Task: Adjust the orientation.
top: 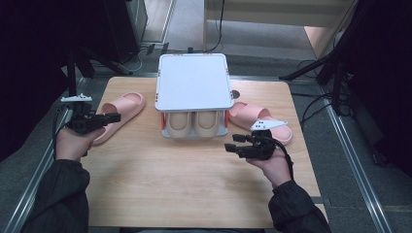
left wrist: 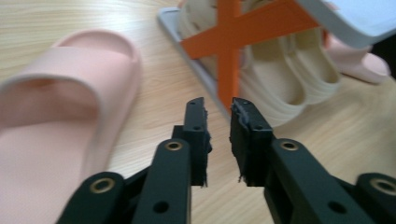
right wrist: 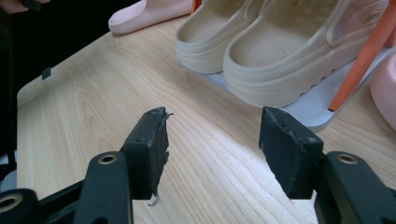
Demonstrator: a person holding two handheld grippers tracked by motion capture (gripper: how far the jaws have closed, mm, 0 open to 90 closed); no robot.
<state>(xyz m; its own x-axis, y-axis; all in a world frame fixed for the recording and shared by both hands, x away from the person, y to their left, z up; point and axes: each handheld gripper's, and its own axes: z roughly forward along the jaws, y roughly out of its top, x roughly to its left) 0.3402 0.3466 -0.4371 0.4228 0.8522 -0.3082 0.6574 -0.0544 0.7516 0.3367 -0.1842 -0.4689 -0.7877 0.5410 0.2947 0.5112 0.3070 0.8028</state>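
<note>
Beige clogs (top: 195, 124) on the white two-tier rack (top: 193, 80)

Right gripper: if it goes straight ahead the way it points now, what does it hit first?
Probably the nearer cream clog on the rack's bottom shelf. The right gripper has its jaws apart with nothing between them, aimed over bare table toward the clog's side. Depth is unclear; it could meet the shelf edge first.

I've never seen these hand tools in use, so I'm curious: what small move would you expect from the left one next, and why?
Probably a short shift sideways onto the pink slipper beside it, opening wider first. The left gripper has its jaws nearly together with nothing between them, just off the slipper's edge. The rack already holds a beige pair below.
</note>
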